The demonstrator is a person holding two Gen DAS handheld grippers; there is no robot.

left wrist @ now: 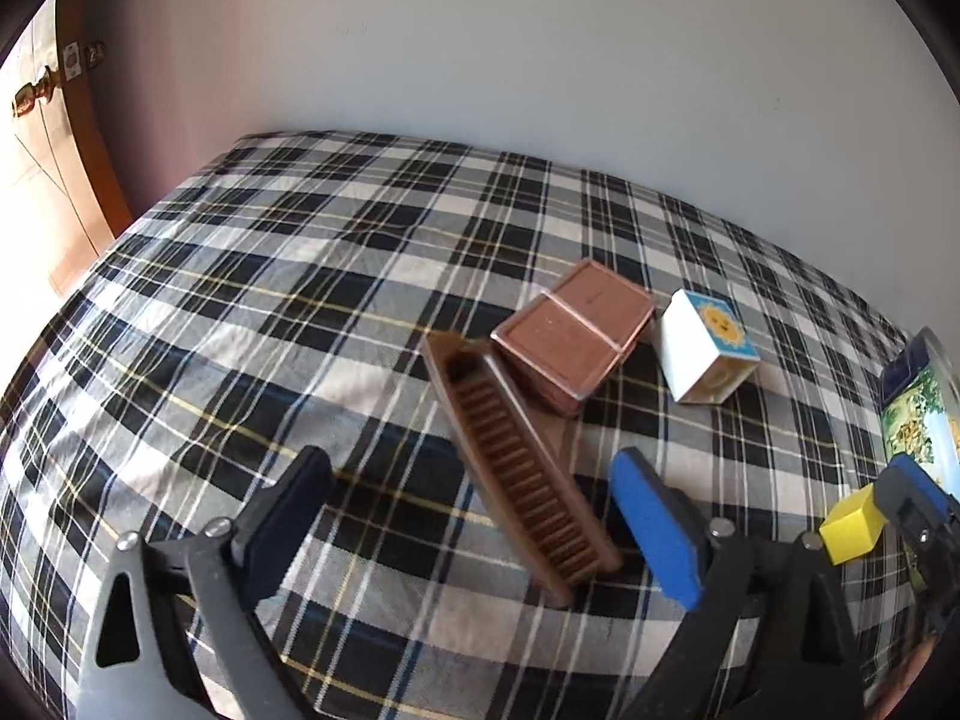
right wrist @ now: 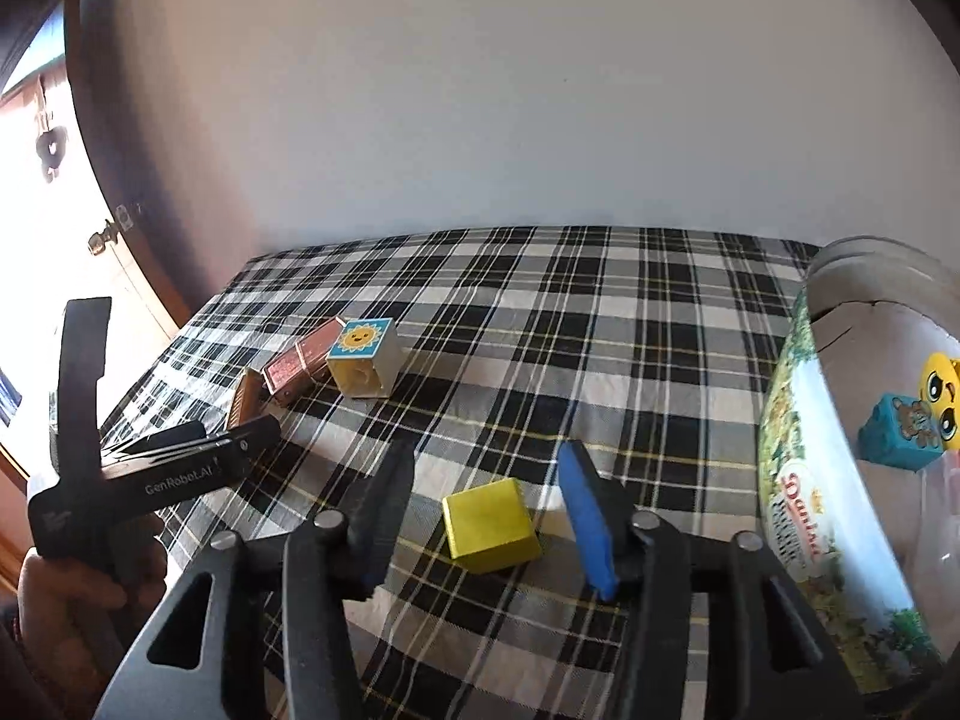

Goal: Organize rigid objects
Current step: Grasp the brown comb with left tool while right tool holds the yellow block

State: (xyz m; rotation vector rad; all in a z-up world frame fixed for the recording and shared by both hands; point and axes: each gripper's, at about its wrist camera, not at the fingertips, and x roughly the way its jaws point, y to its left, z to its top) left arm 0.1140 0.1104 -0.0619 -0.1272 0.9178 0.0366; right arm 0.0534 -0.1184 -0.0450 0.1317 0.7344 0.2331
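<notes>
A long brown harmonica (left wrist: 516, 468) lies on the plaid cloth between the spread fingers of my left gripper (left wrist: 468, 516), which is open and not touching it. A copper tin (left wrist: 573, 333) touches the harmonica's far end. A white cube with a sun picture (left wrist: 708, 345) lies to the tin's right; it also shows in the right wrist view (right wrist: 365, 356). A yellow cube (right wrist: 491, 525) lies on the cloth between the open fingers of my right gripper (right wrist: 489, 516); it also shows in the left wrist view (left wrist: 852, 525).
A large clear plastic tub (right wrist: 804, 516) with a printed label stands at the right and holds a teal cube (right wrist: 900, 432) and a yellow face toy (right wrist: 942, 396). The plaid-covered surface (left wrist: 270, 300) ends at a white wall behind. A door stands at the left.
</notes>
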